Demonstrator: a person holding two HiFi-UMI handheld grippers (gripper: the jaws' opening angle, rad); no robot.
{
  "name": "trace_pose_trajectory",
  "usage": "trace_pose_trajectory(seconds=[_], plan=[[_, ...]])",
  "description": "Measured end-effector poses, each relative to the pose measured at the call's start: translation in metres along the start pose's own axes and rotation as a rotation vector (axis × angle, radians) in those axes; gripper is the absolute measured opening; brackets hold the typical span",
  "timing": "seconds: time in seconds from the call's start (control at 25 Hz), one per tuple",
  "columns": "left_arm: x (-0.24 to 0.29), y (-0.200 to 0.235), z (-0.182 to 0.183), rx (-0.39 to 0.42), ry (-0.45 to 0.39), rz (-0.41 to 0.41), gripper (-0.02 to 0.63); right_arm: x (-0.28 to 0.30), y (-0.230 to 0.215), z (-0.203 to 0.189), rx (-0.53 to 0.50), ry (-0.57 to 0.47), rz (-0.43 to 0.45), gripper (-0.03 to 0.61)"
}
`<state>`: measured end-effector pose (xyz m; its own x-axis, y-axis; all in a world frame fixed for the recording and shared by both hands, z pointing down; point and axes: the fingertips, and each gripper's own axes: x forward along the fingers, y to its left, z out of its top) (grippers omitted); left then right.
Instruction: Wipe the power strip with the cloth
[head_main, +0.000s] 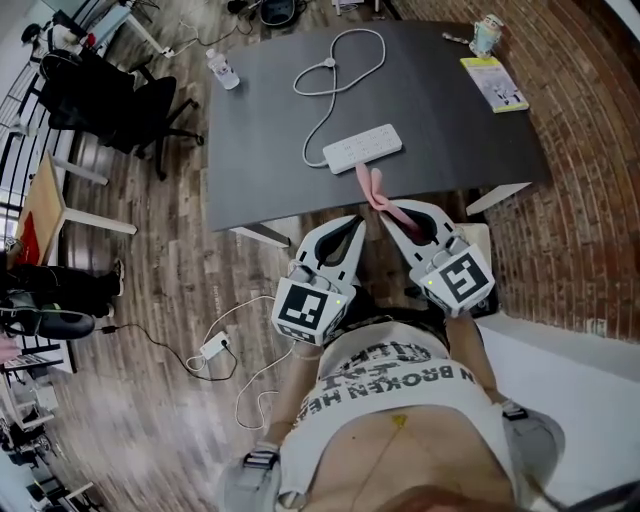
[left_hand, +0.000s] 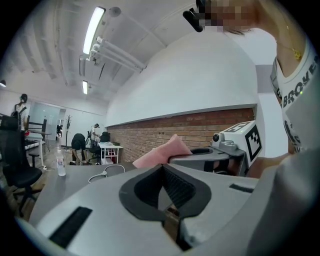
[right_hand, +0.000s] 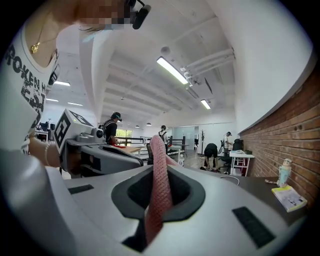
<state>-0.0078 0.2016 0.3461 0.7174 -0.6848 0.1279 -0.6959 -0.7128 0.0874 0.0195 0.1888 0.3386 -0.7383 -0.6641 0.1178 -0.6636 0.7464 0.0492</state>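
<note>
My left gripper (head_main: 352, 225) is pressed together on nothing. Beside it, my right gripper (head_main: 392, 212) pinches the pink cloth (head_main: 372, 187) — its free end is over the table's (head_main: 250, 130) near edge, with the white power strip (head_main: 363, 147) just beyond.

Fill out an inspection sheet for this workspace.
Surface: dark table.
Job's things: white power strip near the table's front edge; pink cloth held over that edge.
Clutter: bottle, yellow booklet, small figure at the far side.
Grippers: left gripper shut, empty; right gripper shut on the cloth.
Cables: strip's cord looped on the table; adapter cable on the floor.
Surroundings: office chair, brick wall.
</note>
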Motion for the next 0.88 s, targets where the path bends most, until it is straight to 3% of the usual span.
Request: trace_pose_trajectory(seconds=[0.32,0.64,0.88], plan=[[-0.002,0.065,-0.005,-0.017,0.014,0.003,0.008,0.071,0.002,-0.002,-0.001,0.011,0.017,0.017],[0.009,0.099,-0.014,-0.042,0.029,0.026,0.008,0.104,-0.021,-0.008,0.004,0.052,0.027,0.017],[0.035,0.127,-0.009,-0.042,0.037,0.077,0.008,0.137,-0.042,-0.005,-0.030,0.053,0.099,0.017]])
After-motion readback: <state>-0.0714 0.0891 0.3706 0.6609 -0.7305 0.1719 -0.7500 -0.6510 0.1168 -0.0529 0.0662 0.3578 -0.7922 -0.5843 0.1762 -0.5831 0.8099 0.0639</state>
